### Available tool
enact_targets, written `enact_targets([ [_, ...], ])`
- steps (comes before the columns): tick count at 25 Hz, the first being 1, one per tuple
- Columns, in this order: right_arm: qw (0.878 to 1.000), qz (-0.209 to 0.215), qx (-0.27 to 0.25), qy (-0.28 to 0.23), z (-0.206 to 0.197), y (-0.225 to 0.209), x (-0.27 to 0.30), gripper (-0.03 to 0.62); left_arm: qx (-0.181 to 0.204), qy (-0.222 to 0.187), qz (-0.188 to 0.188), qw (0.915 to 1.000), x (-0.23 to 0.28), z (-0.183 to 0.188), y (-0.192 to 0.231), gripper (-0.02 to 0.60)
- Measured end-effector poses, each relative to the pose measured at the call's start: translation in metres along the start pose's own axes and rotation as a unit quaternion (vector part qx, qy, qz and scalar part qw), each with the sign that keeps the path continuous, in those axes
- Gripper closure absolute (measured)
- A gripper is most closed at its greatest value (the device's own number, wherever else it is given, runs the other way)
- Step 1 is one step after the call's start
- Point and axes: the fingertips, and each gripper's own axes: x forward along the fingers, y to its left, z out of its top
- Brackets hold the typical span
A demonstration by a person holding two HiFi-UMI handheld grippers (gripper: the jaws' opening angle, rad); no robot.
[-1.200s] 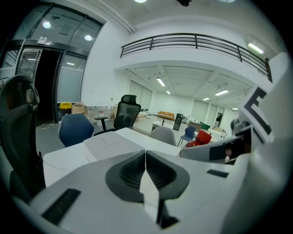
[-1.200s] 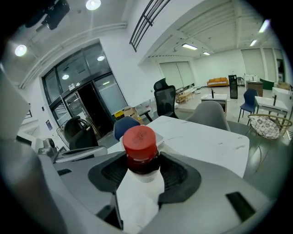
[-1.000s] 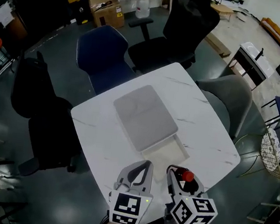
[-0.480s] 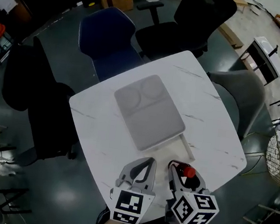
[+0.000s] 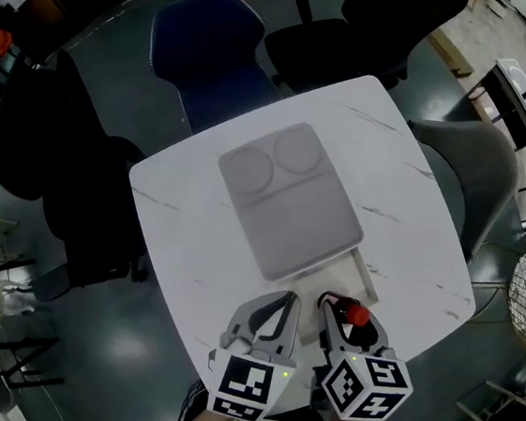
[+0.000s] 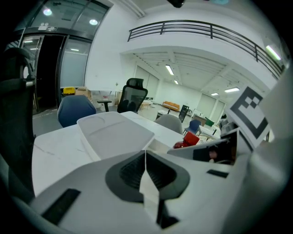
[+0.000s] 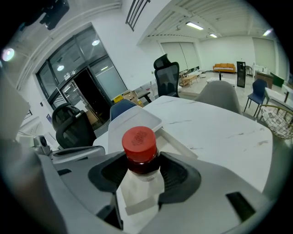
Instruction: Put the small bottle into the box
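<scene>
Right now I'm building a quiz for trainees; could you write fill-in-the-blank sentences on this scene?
The small bottle, clamped by the right gripper, has a ___ cap. The left gripper has its jaws ___, with nothing between them. The box lies on a ___ table.
Missing words: red; shut; white.

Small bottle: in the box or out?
Out. The small bottle is upright, red cap up, clamped in the right gripper, just short of the box.

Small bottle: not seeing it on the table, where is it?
Head view, bottom right: small bottle clamped in the right hand-held gripper, just short of the box.
</scene>
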Motion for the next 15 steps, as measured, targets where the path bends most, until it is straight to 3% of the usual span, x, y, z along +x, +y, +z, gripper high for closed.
enact_targets([
  [15, 1.0, -0.004, -0.005, 0.028, -0.006, -0.01, 0.028, 0.367, -0.024, 0.025, 0.006, 0.9994, 0.015, -0.02, 0.0, 0.561],
])
